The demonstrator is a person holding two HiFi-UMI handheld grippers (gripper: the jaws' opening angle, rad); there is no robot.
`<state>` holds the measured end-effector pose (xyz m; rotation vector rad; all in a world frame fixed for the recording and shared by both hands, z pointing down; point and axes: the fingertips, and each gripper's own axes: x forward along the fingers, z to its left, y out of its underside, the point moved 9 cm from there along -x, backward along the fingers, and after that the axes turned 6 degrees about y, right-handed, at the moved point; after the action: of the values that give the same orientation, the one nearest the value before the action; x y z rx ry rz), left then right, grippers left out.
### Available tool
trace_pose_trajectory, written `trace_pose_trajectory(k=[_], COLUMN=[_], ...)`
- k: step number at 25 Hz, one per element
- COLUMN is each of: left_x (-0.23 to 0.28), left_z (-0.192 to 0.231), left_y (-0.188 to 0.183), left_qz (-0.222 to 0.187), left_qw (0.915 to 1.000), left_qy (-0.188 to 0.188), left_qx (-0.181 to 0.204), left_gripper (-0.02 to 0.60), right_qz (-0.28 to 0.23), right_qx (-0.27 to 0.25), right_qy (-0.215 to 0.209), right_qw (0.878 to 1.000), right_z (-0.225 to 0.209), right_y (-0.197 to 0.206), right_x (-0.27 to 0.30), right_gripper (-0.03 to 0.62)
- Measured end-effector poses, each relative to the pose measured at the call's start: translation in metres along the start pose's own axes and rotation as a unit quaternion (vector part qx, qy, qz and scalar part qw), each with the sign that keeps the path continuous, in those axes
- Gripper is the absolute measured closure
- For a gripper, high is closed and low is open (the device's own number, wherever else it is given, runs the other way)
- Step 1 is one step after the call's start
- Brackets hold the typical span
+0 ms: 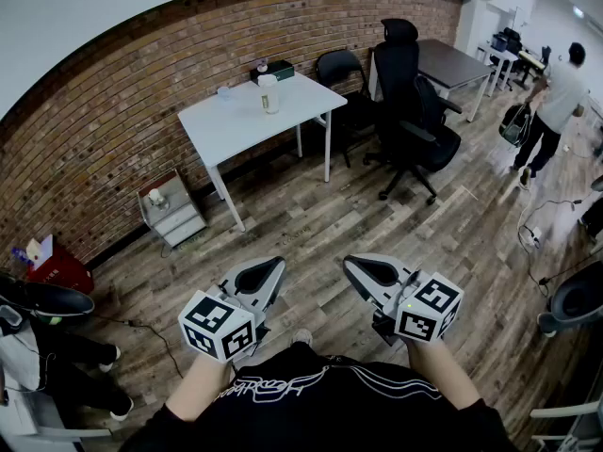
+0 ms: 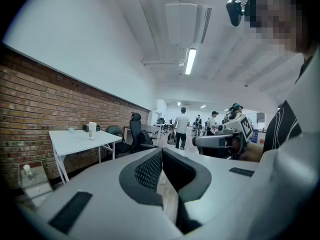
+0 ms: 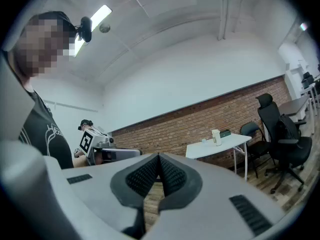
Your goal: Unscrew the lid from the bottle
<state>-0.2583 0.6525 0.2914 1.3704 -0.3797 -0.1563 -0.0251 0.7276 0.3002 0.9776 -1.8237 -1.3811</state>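
Note:
A pale bottle (image 1: 269, 93) with a white lid stands upright on a white table (image 1: 236, 125) by the brick wall, several steps away across the room. It also shows small in the left gripper view, bottle (image 2: 92, 130), and in the right gripper view, bottle (image 3: 216, 137). My left gripper (image 1: 274, 267) and right gripper (image 1: 352, 265) are held side by side close to my body, above the wooden floor. Both are shut with nothing between the jaws, as the left gripper (image 2: 161, 152) and right gripper (image 3: 159, 157) show in their own views.
A dark box (image 1: 273, 67) sits on the table behind the bottle. Black office chairs (image 1: 407, 102) and a dark desk (image 1: 457, 62) stand to the table's right. A small low shelf unit (image 1: 171, 211) and a red box (image 1: 62, 269) lie by the wall at left. A person (image 1: 556, 102) walks at far right.

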Motion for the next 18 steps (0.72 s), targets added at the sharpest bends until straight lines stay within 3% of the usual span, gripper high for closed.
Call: trace_pose_trajectory(k=[8,18], left_x=[-0.006,-0.007], left_z=[-0.008,0.003], left_y=[0.003,0.013], left_qz=[0.001,-0.006], left_qw=[0.9999,0.9999], left_qy=[0.008,0.001], left_qx=[0.009,-0.008], left_gripper=[0.551,0.549], right_qz=[0.001,-0.005], right_qx=[-0.018,-0.014], right_qy=[0.007,0.011], right_qw=[1.0,1.0], right_z=[0.01,0.005], right_y=[-0.001,-0.001], right_x=[-0.007,-0.009], right_gripper=[0.602,0.592])
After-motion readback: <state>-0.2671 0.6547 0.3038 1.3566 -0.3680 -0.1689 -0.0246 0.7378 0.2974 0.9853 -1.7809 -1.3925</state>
